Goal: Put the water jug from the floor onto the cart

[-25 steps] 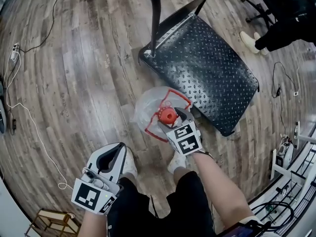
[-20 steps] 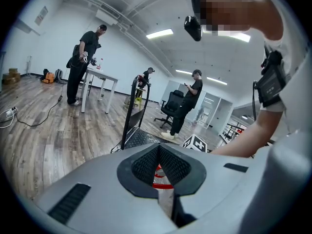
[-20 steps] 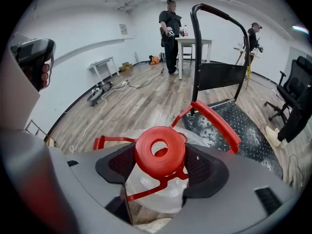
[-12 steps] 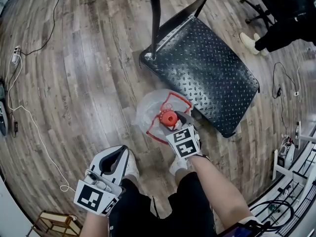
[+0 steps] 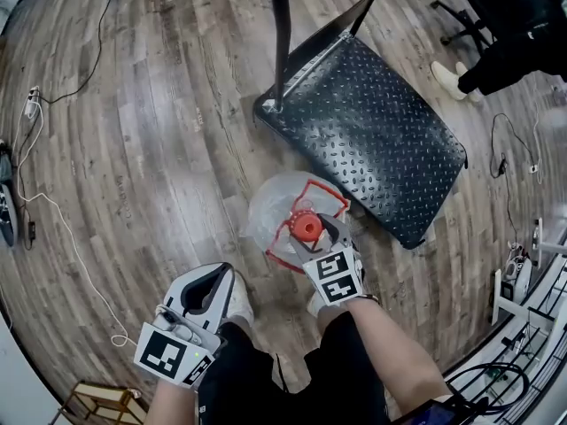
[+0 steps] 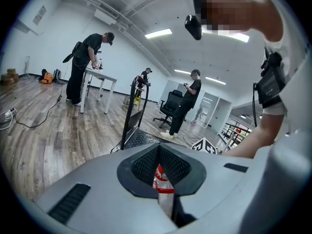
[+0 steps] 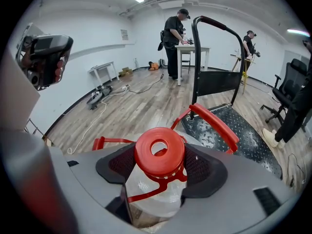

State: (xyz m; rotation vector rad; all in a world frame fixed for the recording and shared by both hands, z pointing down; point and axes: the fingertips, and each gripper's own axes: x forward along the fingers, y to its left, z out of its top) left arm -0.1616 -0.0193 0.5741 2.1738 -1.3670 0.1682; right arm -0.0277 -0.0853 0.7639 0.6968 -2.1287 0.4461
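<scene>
A clear water jug (image 5: 268,209) with a red cap (image 5: 306,227) and red carry handle stands on the wooden floor just before the cart. My right gripper (image 5: 313,235) points steeply down with its jaws round the jug's neck under the cap (image 7: 159,152). The dark pads (image 7: 204,172) press on both sides of the neck. The black diamond-plate cart (image 5: 372,122) lies beyond, its upright push handle (image 5: 282,34) at its far end. My left gripper (image 5: 220,275) hangs by my left leg, shut and empty. The left gripper view shows the jug (image 6: 161,178) through the slit between the jaws.
White cables (image 5: 53,211) trail over the floor at the left. A wooden crate (image 5: 97,397) sits at the bottom left. Another person's shoes (image 5: 447,73) and an office chair (image 5: 518,3) are beyond the cart's right end. Metal shelving (image 5: 523,317) stands at the right edge.
The right gripper and the jug's cap have shifted a little toward me, and the jaws have closed in on the neck. The left gripper has stayed put.
</scene>
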